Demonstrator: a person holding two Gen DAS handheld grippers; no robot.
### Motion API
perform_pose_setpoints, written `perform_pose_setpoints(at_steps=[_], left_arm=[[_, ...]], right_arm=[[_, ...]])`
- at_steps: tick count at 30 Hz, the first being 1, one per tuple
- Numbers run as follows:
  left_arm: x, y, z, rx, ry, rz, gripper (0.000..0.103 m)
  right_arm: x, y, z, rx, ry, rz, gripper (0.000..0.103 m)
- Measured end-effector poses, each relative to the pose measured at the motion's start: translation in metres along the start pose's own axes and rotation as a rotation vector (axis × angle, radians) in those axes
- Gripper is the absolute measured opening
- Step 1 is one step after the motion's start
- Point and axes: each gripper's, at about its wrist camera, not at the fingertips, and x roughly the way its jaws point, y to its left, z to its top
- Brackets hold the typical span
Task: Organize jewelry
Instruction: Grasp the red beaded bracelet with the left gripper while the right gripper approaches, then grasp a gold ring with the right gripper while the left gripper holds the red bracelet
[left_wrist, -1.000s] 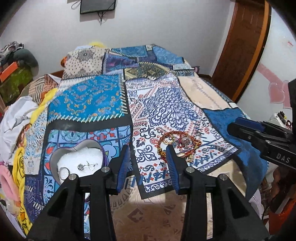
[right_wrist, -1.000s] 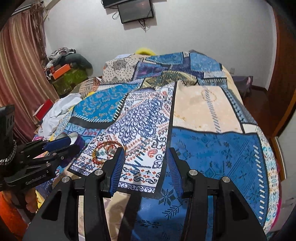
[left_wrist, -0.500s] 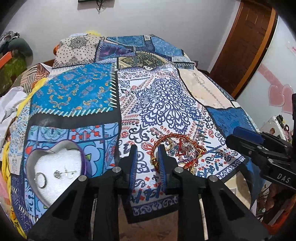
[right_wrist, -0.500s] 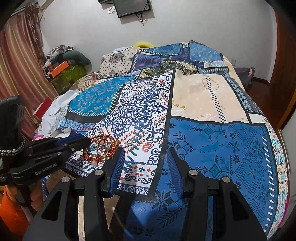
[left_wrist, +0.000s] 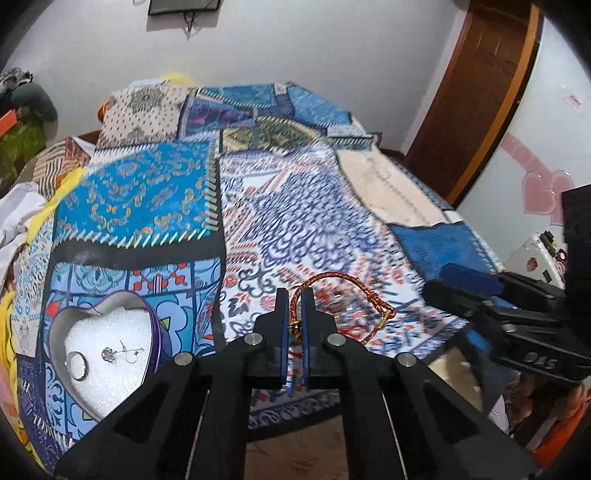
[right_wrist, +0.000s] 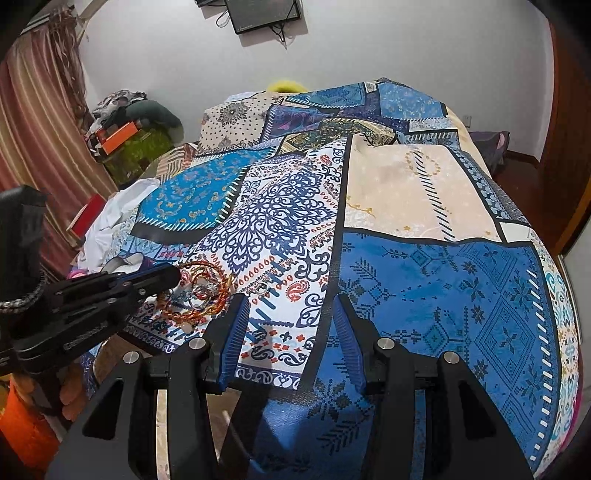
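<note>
A ring and a pendant already lay in the heart-shaped tin at near left. The left gripper pinched the red-gold bracelet on the bed; the right gripper waited, fingers spread, empty.

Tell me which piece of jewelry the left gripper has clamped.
The red-and-gold braided cord bracelet on the patchwork bedspread. It sits pinched between the left gripper pads, unlike the silver ring and silver earring lying in the heart-shaped tin.

A heart-shaped box lies left of the bracelets on the bedspread.
</note>
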Motion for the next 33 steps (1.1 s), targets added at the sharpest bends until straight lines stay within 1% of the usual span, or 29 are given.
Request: perform_pose_setpoints(at_steps=[5, 10, 13, 20, 26, 28, 30, 31, 32, 33], left_arm=[[-0.024, -0.009, 0.005, 0.023, -0.059, -0.024, 0.004], [-0.042, -0.006, 0.006, 0.018, -0.101, 0.010, 0.004], [-0.047, 0.004, 0.001, 0.002, -0.101, 0.029, 0.004], [-0.055, 0.036, -0.018, -0.054, -0.070, 0.068, 0.004], [-0.058, 0.048, -0.028, -0.084, -0.065, 0.072, 0.004], [-0.058, 0.049, -0.028, -0.089, -0.066, 0.068, 0.004], [-0.059, 0.050, -0.028, -0.091, -0.068, 0.065, 0.004], [-0.060, 0.050, -0.029, -0.092, -0.069, 0.064, 0.004], [-0.060, 0.050, -0.028, -0.094, -0.070, 0.062, 0.004], [-0.060, 0.049, -0.028, -0.095, -0.071, 0.061, 0.004]], right_arm=[[-0.004, 0.006, 0.000, -0.005, -0.006, 0.003, 0.044], [-0.006, 0.017, 0.001, -0.021, -0.011, 0.017, 0.044], [-0.004, 0.026, 0.000, -0.038, -0.006, 0.030, 0.044], [0.011, 0.051, -0.004, -0.107, 0.038, 0.054, 0.044], [0.026, 0.063, -0.010, -0.132, 0.073, 0.073, 0.044], [0.027, 0.064, -0.011, -0.130, 0.071, 0.077, 0.043], [0.028, 0.066, -0.011, -0.136, 0.074, 0.083, 0.037], [0.030, 0.067, -0.011, -0.145, 0.079, 0.080, 0.029], [0.031, 0.068, -0.012, -0.153, 0.082, 0.075, 0.026], [0.033, 0.070, -0.013, -0.169, 0.085, 0.066, 0.024]])
